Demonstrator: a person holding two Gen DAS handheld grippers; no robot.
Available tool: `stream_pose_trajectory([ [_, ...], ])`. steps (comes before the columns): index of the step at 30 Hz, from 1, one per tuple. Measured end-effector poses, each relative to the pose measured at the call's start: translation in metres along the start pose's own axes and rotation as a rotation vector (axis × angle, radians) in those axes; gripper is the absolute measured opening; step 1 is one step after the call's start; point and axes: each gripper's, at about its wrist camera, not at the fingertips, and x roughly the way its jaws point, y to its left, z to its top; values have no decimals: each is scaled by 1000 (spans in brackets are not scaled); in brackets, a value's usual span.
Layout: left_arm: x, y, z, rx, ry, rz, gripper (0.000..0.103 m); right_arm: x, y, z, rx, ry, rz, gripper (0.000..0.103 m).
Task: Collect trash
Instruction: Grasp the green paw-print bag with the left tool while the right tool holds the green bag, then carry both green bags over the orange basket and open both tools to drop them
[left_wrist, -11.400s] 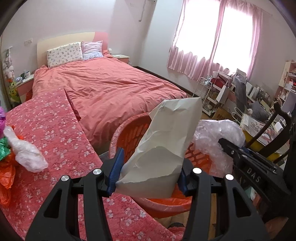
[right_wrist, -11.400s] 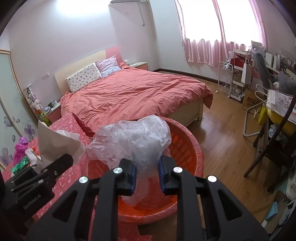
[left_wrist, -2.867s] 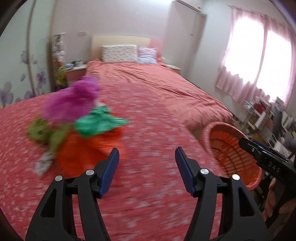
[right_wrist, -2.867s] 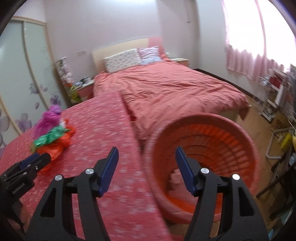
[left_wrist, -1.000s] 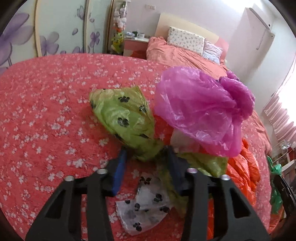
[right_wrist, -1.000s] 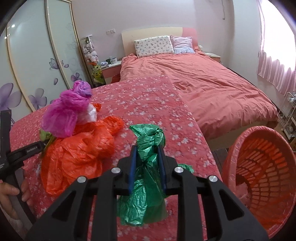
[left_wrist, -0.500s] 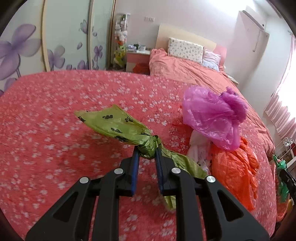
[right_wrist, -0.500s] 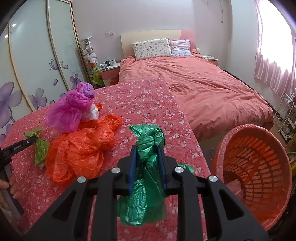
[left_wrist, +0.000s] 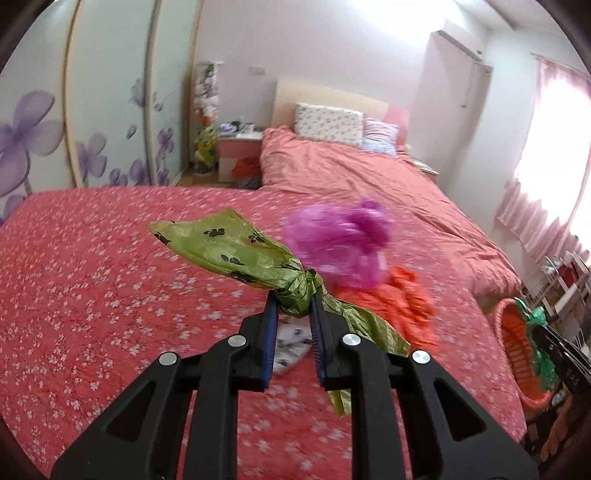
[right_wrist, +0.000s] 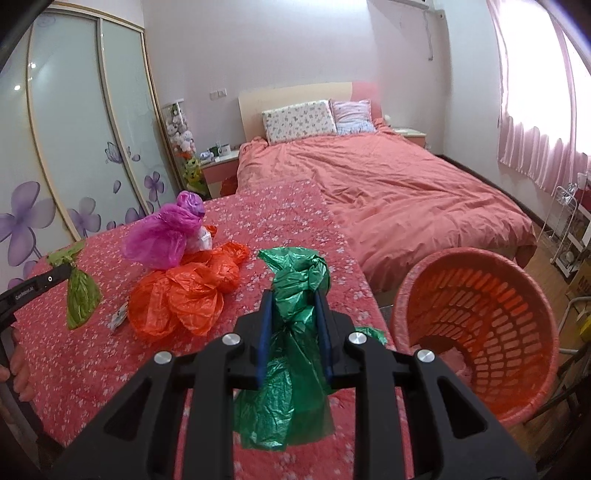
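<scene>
**Both grippers loaded, basket off to the right**

The left gripper (left_wrist: 292, 309) is clamped on the knot of an olive-green paw-print bag (left_wrist: 236, 251), and the right gripper (right_wrist: 293, 314) is clamped on the twisted neck of a dark green bag (right_wrist: 291, 332). Both bags hang clear of the flowered red cover (right_wrist: 92, 362).

The relation that matters is where the orange basket (right_wrist: 524, 295) lies. It stands on the floor off the cover's right edge — just beside the right gripper and well apart from the left one, so the right hand looks the nearer to drop its load. Its mouth tilts up toward the hands.

The olive-green bag runs long from upper left to lower right in the left wrist view, knot in the middle, one broad end fanning up and a thinner tail trailing down. The dark green bag hangs roughly upright, its bulk below the jaws.

A magenta bag (right_wrist: 162, 232) and an orange bag (right_wrist: 181, 291) lie on the cover between the two grippers — not yet collected.
</scene>
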Motion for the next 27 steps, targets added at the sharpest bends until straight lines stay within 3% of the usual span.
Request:
stream_pose_trajectory([
  [11, -17, -82, -15, 149, -26, -155, 17, -54, -26, -12, 12, -81, -66, 23],
  [27, -2, -173, -43, 278, 9, -322, 17, -74, -84, -30, 89, -121, -184, 23],
])
